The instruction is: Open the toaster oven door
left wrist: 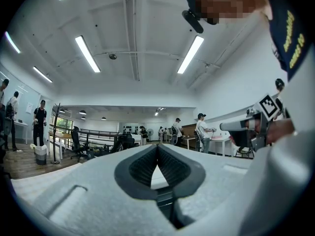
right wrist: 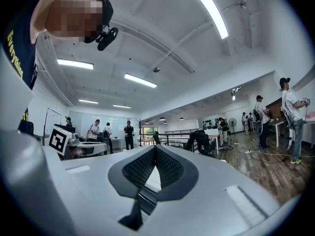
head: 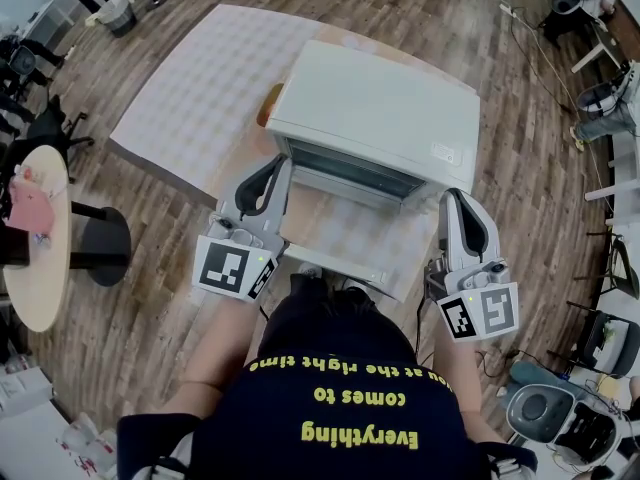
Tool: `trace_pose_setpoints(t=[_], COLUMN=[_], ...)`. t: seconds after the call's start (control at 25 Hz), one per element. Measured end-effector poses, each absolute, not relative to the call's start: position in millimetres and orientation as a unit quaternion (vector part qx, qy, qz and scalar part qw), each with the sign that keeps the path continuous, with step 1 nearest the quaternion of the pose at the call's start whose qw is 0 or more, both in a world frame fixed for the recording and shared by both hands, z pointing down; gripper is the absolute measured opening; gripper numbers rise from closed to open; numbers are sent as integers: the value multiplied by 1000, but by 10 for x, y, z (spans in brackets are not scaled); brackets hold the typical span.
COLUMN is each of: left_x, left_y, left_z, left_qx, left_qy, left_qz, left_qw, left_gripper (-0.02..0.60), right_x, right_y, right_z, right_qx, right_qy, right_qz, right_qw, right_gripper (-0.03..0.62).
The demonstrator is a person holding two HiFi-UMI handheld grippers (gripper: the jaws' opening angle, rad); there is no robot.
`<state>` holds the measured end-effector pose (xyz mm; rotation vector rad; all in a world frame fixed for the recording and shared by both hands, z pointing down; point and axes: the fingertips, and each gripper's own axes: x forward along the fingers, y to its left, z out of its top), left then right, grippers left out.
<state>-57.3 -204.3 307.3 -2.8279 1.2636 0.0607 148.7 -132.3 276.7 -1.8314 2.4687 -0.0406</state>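
**Oven** point(head: 375, 103): a white unit on the table point(head: 185, 88), which carries a pale checked cloth. The door point(head: 345, 171) shows as a dark glass strip under the oven's top edge and faces the person. The head view does not show whether it is fully shut. Nothing inside the oven can be made out through the glass.

**Left gripper** point(head: 281, 168): the tips sit just beside the oven's front left corner. The jaws are together with nothing between the pads.

**Right gripper** point(head: 451, 200): the tips sit just beside the oven's front right corner. The jaws are together and hold nothing.

Each gripper view shows the ribbed pads meeting at the tip, with a white surface visible in the gap below them. The door's span lies between the two grippers.

**Surroundings**
- A brown flat piece point(head: 270, 103) lies against the oven's left side, partly hidden by it.
- Well left of the oven stands a round table point(head: 45, 278) bearing a pink item point(head: 30, 208), with a black round base point(head: 105, 243) beside it.
- Far behind the oven, to the left, stands a bin point(head: 118, 10). Its contents cannot be seen.
- A chair point(head: 600, 338) and a cable point(head: 540, 58) occupy the wood floor right of the oven.
- People point(left wrist: 203, 130) stand in the background of both gripper views.
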Motion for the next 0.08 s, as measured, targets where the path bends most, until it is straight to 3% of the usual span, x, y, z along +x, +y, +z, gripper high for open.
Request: trace_pose_setpoints(t=[0.08], left_x=[-550], left_y=[-2047], left_z=[3075], left_qx=[-913], left_qy=[407], left_qz=[19], left_qw=[22], left_gripper=[3], right_x=[1513], right_y=[-1330], right_z=[2771], right_qx=[-596], right_qy=[802], right_qz=[-14], right_qw=[34], right_gripper=[12])
